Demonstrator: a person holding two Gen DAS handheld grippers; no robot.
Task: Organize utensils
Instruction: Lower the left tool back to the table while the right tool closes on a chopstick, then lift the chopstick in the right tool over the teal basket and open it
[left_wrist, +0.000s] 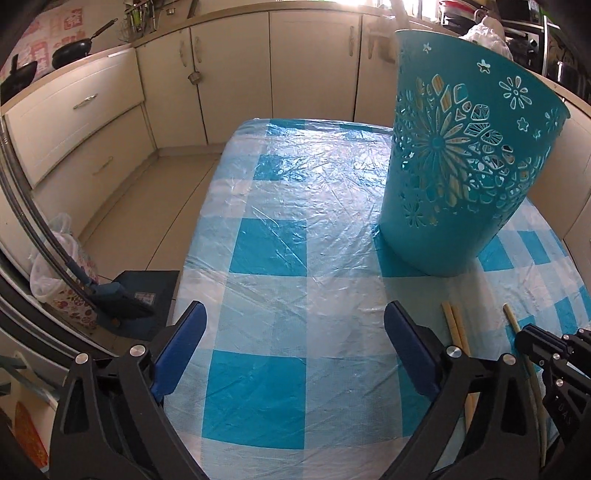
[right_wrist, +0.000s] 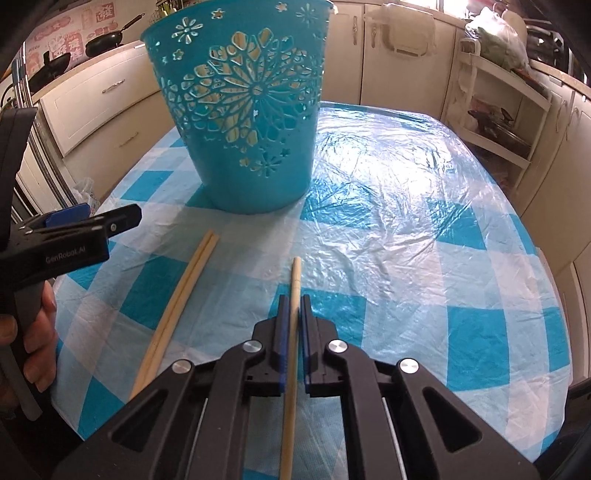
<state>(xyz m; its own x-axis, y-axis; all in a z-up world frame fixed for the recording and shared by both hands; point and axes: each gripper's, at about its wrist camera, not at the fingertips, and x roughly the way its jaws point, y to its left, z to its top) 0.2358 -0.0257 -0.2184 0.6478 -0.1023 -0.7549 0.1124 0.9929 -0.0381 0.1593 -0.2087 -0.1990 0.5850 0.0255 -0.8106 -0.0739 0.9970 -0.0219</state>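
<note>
Right gripper (right_wrist: 292, 314): jaws nearly closed, pinching single chopstick (right_wrist: 294, 295) lying lengthwise between pads.
Left gripper (left_wrist: 295, 328): gaping wide, holding nothing.

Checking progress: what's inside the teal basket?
Through the cutouts of the teal basket, pale wooden sticks show, likely chopsticks. Their count and the basket's bottom are hidden by its wall. On the table, right gripper clamps a single chopstick.
</note>
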